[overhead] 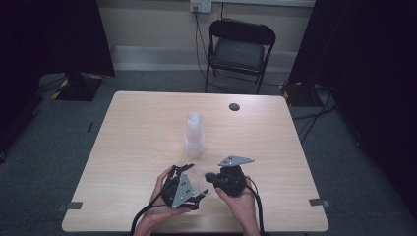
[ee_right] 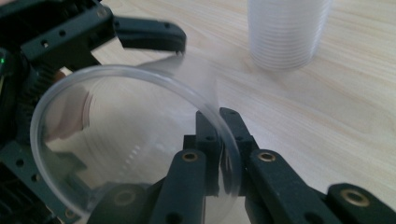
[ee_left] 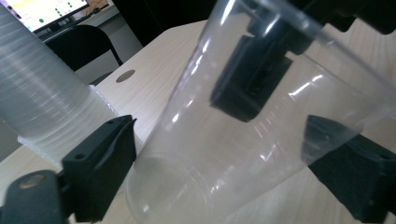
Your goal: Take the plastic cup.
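Clear cup (ee_right: 130, 149) right by camera, lying on side between both claws, above near part of bench (overhead: 137, 137). Right claw (ee_right: 219, 140) pinches cup rim, one jaw inside, one outside. Left claw (ee_left: 224, 154) spread wide, jaws on each side of cup near its bottom; cannot tell if they touch it. Person's hands hold both claws. Stack of clear cups (overhead: 194, 135) stands upright mid bench, just behind. Black chair (overhead: 239, 49) past far edge.

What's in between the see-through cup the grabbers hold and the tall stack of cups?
Just bare wooden table. The right gripper view shows plain wood between the clear cup and the stack of cups; the high view agrees.
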Demonstrator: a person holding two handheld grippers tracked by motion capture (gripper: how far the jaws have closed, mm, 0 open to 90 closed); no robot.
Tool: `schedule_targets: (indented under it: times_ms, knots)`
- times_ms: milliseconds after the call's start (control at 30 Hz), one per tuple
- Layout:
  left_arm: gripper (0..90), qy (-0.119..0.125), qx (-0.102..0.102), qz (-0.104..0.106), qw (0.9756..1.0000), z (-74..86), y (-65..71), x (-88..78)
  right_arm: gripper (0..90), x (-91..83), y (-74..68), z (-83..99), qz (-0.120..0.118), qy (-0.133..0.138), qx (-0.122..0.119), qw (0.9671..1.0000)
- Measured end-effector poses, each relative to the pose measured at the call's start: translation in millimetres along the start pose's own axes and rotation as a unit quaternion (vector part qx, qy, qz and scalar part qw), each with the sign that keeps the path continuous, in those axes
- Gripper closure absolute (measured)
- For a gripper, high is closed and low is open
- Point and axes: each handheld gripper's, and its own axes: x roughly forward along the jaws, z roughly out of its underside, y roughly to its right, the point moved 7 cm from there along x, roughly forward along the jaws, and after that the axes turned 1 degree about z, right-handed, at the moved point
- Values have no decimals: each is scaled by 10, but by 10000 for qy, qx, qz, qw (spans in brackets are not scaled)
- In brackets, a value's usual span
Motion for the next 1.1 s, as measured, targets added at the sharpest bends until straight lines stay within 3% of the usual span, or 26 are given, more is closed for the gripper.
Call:
schedule_targets:
  times_ms: [333,433,800,933,1100]
  knots:
    - [188,41,-189,53,9998,-19,-13,-5,875,-8,-4,-52,-1,256,82,9996]
    - [203,99,-442,94,9989,-14,-32,-3,871,-7,-10,-62,-6,329,115,9994]
    - [265,27,-795,201,9966,15,-42,11,804,-25,-32,-126,-29,675,180,9976]
    - [309,-43,-871,233,9959,36,-48,12,784,-56,-33,-156,-26,872,207,9960]
    - [323,13,-880,219,9959,35,-50,5,835,-75,-30,-170,-7,942,227,9953]
